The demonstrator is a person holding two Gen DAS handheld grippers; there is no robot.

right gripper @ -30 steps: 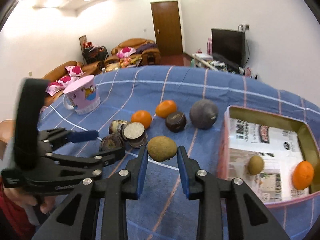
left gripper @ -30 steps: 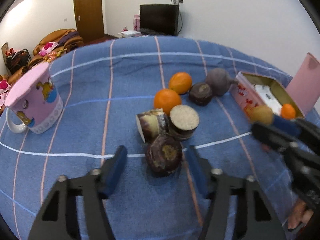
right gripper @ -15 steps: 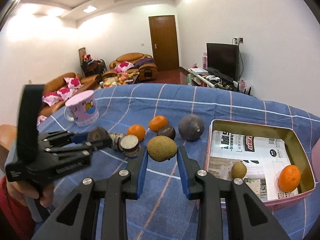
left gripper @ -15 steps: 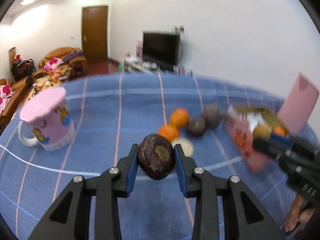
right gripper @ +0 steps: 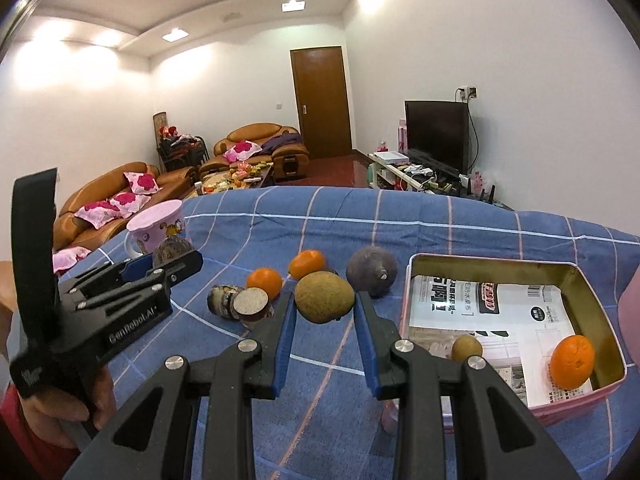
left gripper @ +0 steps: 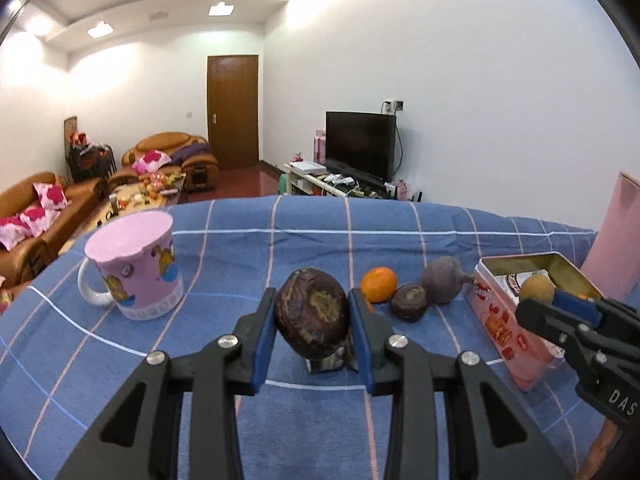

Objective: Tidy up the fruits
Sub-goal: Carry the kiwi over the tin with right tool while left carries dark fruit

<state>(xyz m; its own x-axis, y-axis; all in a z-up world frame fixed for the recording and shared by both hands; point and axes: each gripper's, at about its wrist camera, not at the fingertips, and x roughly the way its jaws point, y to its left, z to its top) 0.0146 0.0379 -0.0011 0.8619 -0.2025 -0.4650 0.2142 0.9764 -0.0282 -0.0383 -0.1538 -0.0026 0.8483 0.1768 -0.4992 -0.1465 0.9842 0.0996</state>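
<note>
My left gripper [left gripper: 313,300] is shut on a dark brown, rough-skinned fruit [left gripper: 312,314] and holds it above the blue checked cloth [left gripper: 256,252]. The right gripper [right gripper: 325,300] is shut on a green-brown round fruit [right gripper: 324,297], lifted just left of the pink tin box [right gripper: 492,261]. In the tin lie a small brownish fruit [right gripper: 467,347] and an orange [right gripper: 572,361] on printed paper. On the cloth sit two oranges [right gripper: 264,282] [right gripper: 307,264], a purple round fruit [right gripper: 372,271] and cut dark pieces [right gripper: 246,302]. A hand holds the left gripper [right gripper: 160,272] at the left.
A pink cartoon mug [left gripper: 134,264] stands at the left on the cloth. The tin's pink lid [left gripper: 616,236] stands upright behind the box at the right edge. Beyond the table's far edge are sofas, a door and a television.
The left gripper closed on the dark brown fruit and lifted it off the cloth, tilting upward. The right gripper kept its fruit and rose slightly toward the tin.
</note>
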